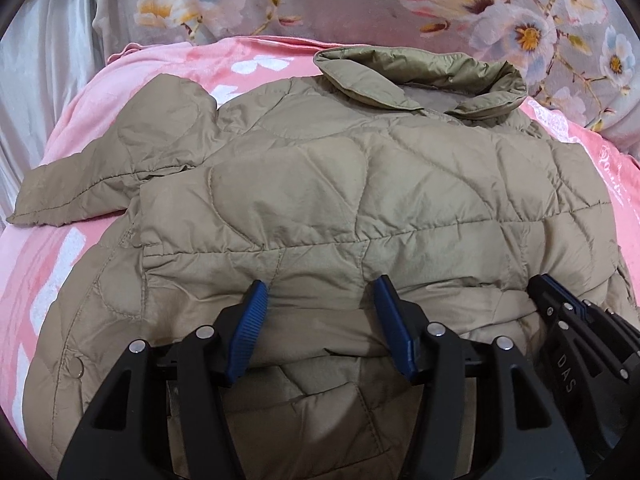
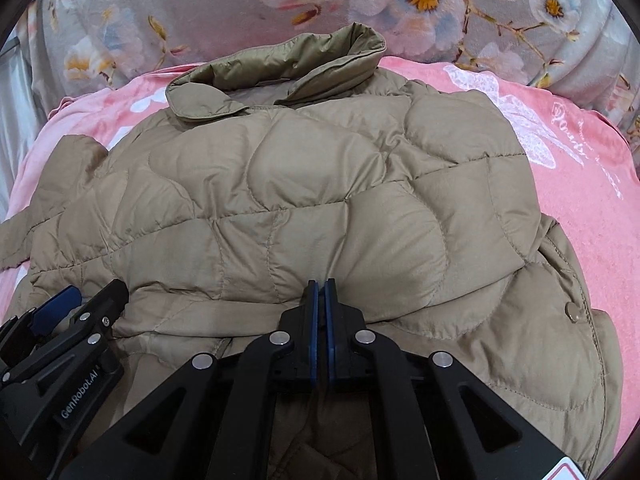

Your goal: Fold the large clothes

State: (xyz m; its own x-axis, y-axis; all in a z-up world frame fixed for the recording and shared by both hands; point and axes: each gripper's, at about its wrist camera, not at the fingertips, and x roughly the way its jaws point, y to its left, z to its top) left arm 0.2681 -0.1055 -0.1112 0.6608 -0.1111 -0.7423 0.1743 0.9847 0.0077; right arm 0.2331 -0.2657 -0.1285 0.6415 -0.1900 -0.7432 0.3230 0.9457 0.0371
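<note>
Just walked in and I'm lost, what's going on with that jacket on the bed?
A person with a handheld gripper in each hand is folding a tan quilted jacket that lies on a pink blanket, collar at the far end. The right gripper is shut, apparently pinching the folded edge of the jacket nearest the cameras. The left gripper sits beside it at that same edge with its jaws open, gripping nothing. One sleeve sticks out to the left.
</note>
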